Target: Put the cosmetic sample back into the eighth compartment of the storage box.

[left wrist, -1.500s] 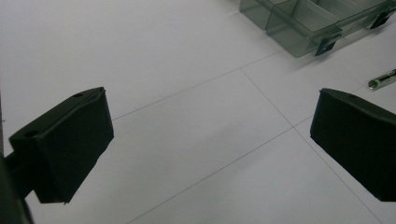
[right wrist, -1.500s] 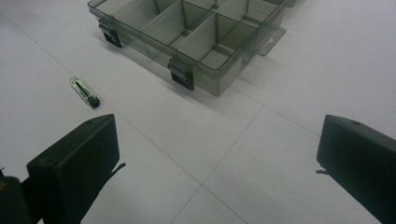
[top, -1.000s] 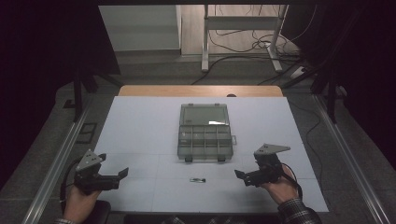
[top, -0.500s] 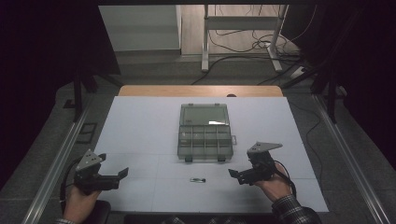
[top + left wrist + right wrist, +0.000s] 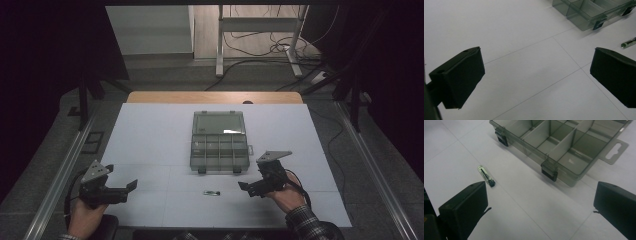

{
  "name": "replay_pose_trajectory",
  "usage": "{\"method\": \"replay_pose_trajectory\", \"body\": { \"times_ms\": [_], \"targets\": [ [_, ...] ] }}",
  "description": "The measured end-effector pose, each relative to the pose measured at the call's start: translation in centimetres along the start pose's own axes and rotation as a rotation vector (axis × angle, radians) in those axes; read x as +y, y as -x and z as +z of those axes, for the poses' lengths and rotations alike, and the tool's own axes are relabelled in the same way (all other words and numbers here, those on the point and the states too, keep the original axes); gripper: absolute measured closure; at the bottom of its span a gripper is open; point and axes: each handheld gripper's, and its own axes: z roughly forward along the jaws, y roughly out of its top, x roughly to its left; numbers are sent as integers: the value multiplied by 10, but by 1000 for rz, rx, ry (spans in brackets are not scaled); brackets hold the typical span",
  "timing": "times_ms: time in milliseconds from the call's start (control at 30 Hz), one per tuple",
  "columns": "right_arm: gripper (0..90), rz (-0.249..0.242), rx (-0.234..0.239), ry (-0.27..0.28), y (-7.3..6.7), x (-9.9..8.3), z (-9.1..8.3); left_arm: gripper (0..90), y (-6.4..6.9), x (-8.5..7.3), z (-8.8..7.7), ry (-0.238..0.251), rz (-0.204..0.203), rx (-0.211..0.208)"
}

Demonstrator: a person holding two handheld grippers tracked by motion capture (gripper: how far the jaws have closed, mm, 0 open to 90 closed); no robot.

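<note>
Likely the right gripper (image 5: 243,188), jaws wide and empty, could knock the small vial (image 5: 486,176) lying flat just before the open box (image 5: 220,150) and roll it away, while the left gripper (image 5: 131,186) waits open, well apart.

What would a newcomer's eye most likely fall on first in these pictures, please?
Probably the open clear organizer box at the middle of the white table, its lid laid back and its divided compartments looking empty. Next, the small vial lying alone on the table just in front of the box. The right gripper sits close beside it with jaws open, while the left gripper waits open at the near left.
</note>
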Motion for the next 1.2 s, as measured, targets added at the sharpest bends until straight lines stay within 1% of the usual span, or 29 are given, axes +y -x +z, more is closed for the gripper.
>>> {"method": "replay_pose_trajectory", "body": {
  "times_ms": [300, 367, 433, 533, 600, 667, 767, 833, 867, 933, 1200],
  "targets": [
    [0, -28, -13, -43, -7, 6, 10, 0, 0, 0, 0, -1, -1, -1],
    [0, -48, -15, -65, -10, 8, 15, 0, 0, 0, 0, -1, 0, -1],
    [0, -52, -4, -77, -13, 10, 18, 0, 0, 0, 0, -1, -1, -1],
    [0, -62, 2, -83, -15, 12, 21, 0, 0, 0, 0, -1, -1, -1],
    [0, -60, 5, -85, -15, 12, 22, 0, 0, 0, 0, -2, 0, -1],
    [0, -67, 18, -91, -17, 14, 26, 0, 0, 0, 0, -1, -1, -1],
    [0, -69, 12, -95, -20, 16, 28, 0, 0, 0, 0, -1, -2, 0],
    [0, -79, 19, -109, -23, 18, 33, 0, 0, 0, 0, -1, -1, 0],
    [0, -79, 19, -109, -23, 18, 33, 0, 0, 0, 0, -1, -1, 0],
    [0, -83, 16, -128, -26, 19, 37, 0, 0, 0, 0, -1, -1, 0],
    [93, -80, 52, -146, -33, 25, 48, 0, 0, 0, 0, -2, -1, -1]
  ]
}}
